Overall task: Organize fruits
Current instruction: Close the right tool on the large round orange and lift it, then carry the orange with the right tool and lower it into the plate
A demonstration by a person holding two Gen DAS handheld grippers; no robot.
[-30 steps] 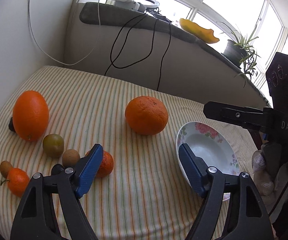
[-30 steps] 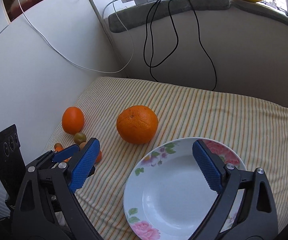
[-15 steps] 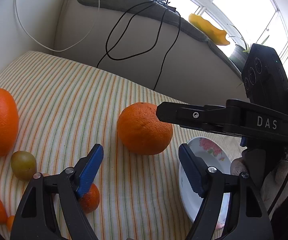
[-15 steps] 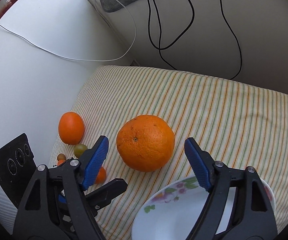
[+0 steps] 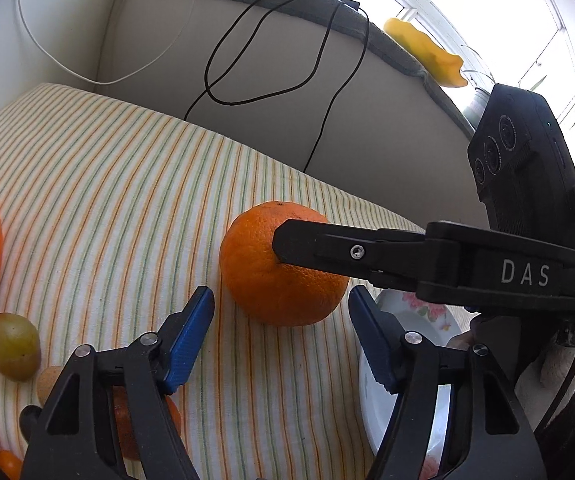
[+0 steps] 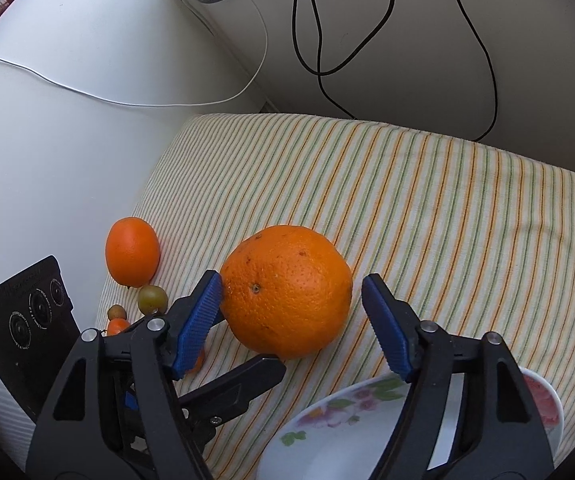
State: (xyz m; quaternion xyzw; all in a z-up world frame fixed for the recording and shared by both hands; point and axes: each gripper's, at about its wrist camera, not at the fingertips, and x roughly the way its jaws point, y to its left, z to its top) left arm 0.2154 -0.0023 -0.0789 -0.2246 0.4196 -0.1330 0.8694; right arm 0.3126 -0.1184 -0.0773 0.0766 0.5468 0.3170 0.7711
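One big orange [image 6: 287, 292] btwn right claw [image 6: 291, 316] pads, ungripped.

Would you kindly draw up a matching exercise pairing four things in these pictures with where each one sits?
Things:
1. large orange
2. floral bowl
3. small green fruit
4. black cable

Places:
A. hanging down the grey wall behind the table
B. between the open right tongs
C. at the near edge, under the right tongs
D. just below the oval orange fruit

Pairs: 1-B, 2-C, 3-D, 4-A
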